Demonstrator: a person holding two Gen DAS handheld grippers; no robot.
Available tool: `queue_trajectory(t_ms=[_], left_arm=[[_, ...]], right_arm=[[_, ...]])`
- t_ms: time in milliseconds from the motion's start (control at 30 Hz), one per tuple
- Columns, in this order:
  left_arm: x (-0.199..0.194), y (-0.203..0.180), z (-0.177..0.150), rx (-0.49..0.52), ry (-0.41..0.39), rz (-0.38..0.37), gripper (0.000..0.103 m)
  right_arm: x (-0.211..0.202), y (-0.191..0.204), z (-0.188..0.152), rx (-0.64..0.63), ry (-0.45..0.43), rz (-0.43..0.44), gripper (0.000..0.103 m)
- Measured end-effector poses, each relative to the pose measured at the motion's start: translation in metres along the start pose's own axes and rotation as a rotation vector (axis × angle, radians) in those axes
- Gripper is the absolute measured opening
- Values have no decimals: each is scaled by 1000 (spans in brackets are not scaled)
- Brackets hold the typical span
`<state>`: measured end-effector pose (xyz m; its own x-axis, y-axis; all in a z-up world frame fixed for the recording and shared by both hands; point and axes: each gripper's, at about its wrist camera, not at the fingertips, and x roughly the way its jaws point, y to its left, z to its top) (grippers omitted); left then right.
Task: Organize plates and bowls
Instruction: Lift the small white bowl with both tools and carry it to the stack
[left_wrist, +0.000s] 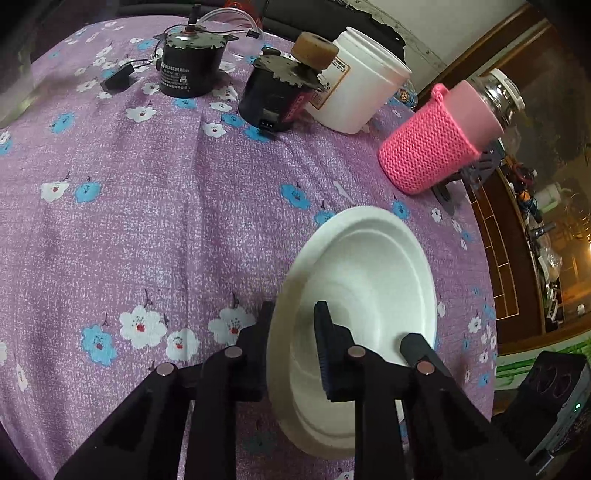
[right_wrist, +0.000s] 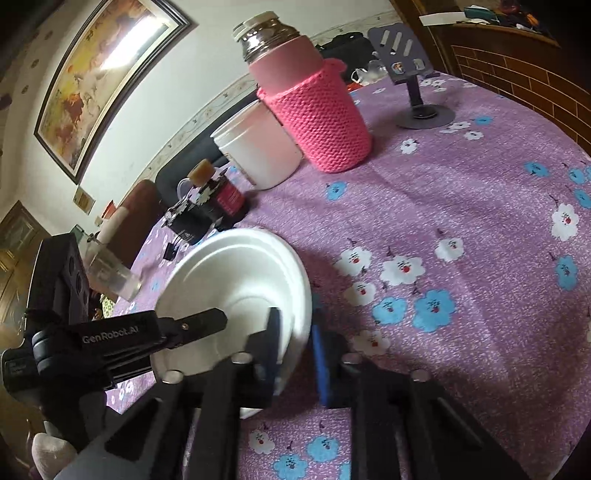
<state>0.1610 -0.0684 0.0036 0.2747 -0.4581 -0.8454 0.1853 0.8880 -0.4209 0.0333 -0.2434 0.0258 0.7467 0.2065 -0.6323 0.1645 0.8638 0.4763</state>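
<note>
A stack of white foam bowls (left_wrist: 369, 273) rests on the purple floral tablecloth (left_wrist: 129, 184). My left gripper (left_wrist: 293, 321) straddles the near left rim, one finger outside and one inside; the jaws stand apart and do not pinch the rim. In the right wrist view the same bowls (right_wrist: 236, 273) sit at centre left. My right gripper (right_wrist: 295, 338) straddles their right rim, jaws apart with a gap to the rim. The left gripper's black finger (right_wrist: 192, 325) reaches in from the left over the bowl.
A pink knitted-sleeve bottle (left_wrist: 439, 147), a white tub (left_wrist: 362, 81) and two black motors (left_wrist: 273, 92) stand at the back of the table. A phone stand (right_wrist: 417, 92) and a clear glass (right_wrist: 110, 273) also stand on the table. The table edge (left_wrist: 484, 258) runs along the right.
</note>
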Motion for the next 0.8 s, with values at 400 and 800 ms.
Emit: queue_trajectory(t_ms=[400,800], left_arm=[[-5,8,-3,-3,-11,20,20],[-5,3,-7,14,-16,20,20]], right_arm=[[-30,8,8,-90,-159,-155,78],[2,13,-2,-102,-7,-13,17]])
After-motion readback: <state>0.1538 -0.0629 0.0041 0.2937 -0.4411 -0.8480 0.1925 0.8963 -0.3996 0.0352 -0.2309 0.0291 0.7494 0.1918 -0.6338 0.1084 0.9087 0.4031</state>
